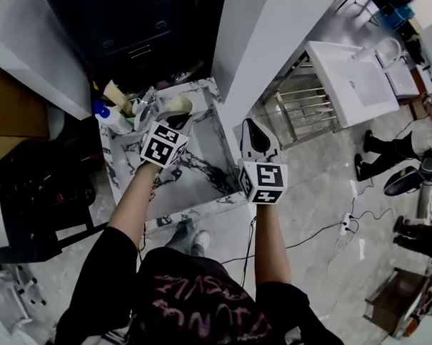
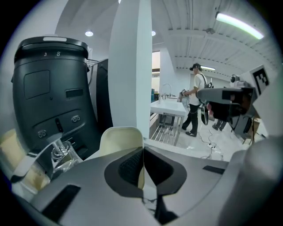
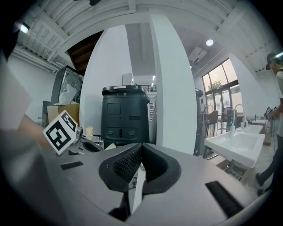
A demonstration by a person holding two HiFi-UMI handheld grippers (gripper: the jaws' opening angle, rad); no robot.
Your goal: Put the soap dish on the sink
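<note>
L gripper (image 2: 142, 164) fingers clamped on cream soap dish (image 2: 119, 139) at marble sink (image 1: 215, 155) rear; R gripper (image 3: 141, 167) fingers together.

a white pillar (image 1: 264, 56) rises from the pale marbled floor (image 1: 322, 201); a white basin (image 1: 352, 81) on a metal frame stands beyond, windows (image 3: 216, 79) behind, strip light (image 2: 236, 24) overhead.

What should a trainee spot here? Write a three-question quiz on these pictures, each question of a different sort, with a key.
1. True or false: the soap dish lies untouched in the marble sink.
2. The jaws of the right gripper are: A) wide open B) shut on nothing C) shut on a bottle.
3. Fill in the colour: the left gripper is shut on a ____ dish.
Key: 1 false; 2 B; 3 cream.
</note>
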